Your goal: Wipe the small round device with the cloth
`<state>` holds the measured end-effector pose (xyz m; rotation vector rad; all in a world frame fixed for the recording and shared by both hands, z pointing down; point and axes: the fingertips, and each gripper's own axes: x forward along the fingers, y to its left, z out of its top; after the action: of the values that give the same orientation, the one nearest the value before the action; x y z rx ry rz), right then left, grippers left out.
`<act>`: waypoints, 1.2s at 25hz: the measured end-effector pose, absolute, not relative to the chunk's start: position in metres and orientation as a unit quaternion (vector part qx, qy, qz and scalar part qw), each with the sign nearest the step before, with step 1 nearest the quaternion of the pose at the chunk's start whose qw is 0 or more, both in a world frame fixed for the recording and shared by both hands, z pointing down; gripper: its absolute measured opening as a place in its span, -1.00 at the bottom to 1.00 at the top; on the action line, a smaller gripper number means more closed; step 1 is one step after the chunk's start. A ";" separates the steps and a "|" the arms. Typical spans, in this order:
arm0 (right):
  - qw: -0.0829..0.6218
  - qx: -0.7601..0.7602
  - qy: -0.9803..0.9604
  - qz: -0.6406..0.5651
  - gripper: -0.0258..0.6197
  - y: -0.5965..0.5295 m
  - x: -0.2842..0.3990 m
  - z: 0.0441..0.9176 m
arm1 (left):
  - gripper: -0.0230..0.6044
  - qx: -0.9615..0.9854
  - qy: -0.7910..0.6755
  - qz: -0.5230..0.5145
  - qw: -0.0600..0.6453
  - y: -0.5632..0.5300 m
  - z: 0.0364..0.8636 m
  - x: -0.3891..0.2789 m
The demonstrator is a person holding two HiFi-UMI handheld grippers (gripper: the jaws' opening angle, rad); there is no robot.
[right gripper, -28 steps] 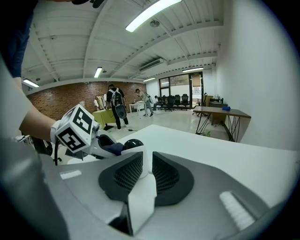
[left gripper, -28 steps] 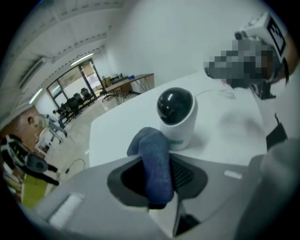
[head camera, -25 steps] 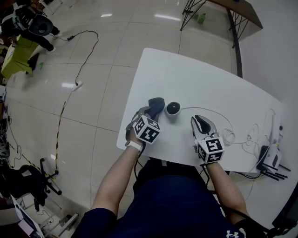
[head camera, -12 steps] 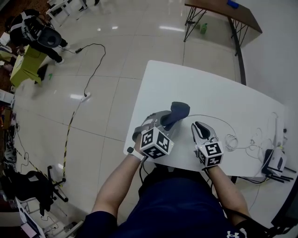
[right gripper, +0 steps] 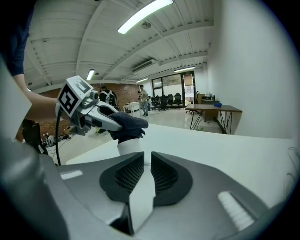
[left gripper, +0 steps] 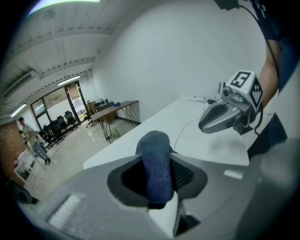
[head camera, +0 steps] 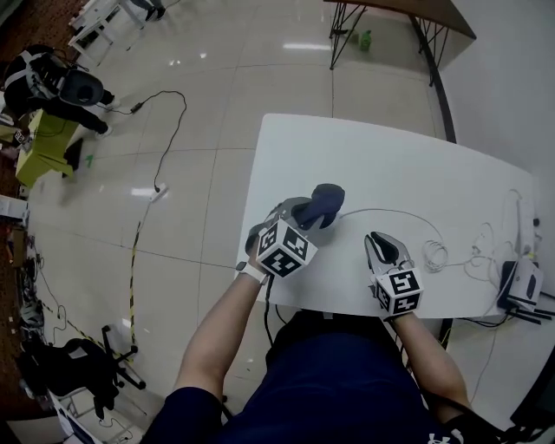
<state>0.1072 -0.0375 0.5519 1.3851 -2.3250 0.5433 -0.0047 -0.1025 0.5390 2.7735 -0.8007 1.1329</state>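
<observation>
My left gripper [head camera: 305,213] is shut on a dark blue cloth [head camera: 327,202], which sticks out past its jaws [left gripper: 155,161]. The cloth [right gripper: 123,123] lies on top of the small round white device [right gripper: 129,146]. Only the device's lower body shows, in the right gripper view; in the head view the cloth hides it. My right gripper [head camera: 384,244] hovers over the white table [head camera: 390,160] to the right of the device. Its jaws [right gripper: 146,158] are closing, with a narrow gap and nothing between them. The device's thin cable [head camera: 395,212] runs off to the right.
Coiled white cables [head camera: 435,256] lie right of my right gripper. A black and white box with antennas [head camera: 520,286] sits at the table's right edge. A second table [head camera: 408,13] stands beyond, and a cord [head camera: 160,147] trails over the tiled floor at left.
A second ago the device stood uncovered just right of the cloth. My left gripper has carried the cloth over it. The right gripper has stayed about where it was, jaws narrowing.
</observation>
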 end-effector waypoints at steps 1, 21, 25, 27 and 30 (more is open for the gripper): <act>0.189 0.495 -0.825 0.196 -0.76 -0.037 0.109 0.553 | -0.58 0.895 -0.259 0.361 0.035 -0.106 0.543 -0.007; 0.182 0.518 -0.803 0.231 -0.76 -0.038 0.126 0.564 | -0.59 0.886 -0.221 0.350 0.211 -0.122 0.618 -0.025; 0.181 0.519 -0.803 0.231 -0.76 -0.042 0.127 0.566 | -0.59 0.878 -0.216 0.381 0.195 -0.124 0.630 -0.028; 0.183 0.517 -0.802 0.234 -0.76 -0.039 0.128 0.569 | -0.59 0.871 -0.228 0.392 0.191 -0.125 0.641 -0.031; 0.190 0.511 -0.802 0.243 -0.77 -0.025 0.130 0.574 | -0.59 0.852 -0.269 0.402 0.202 -0.118 0.652 -0.041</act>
<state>0.1300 -0.0251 0.5738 1.4364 -2.2550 0.6816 -0.0407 -0.1176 0.6517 2.3789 -0.7521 1.1223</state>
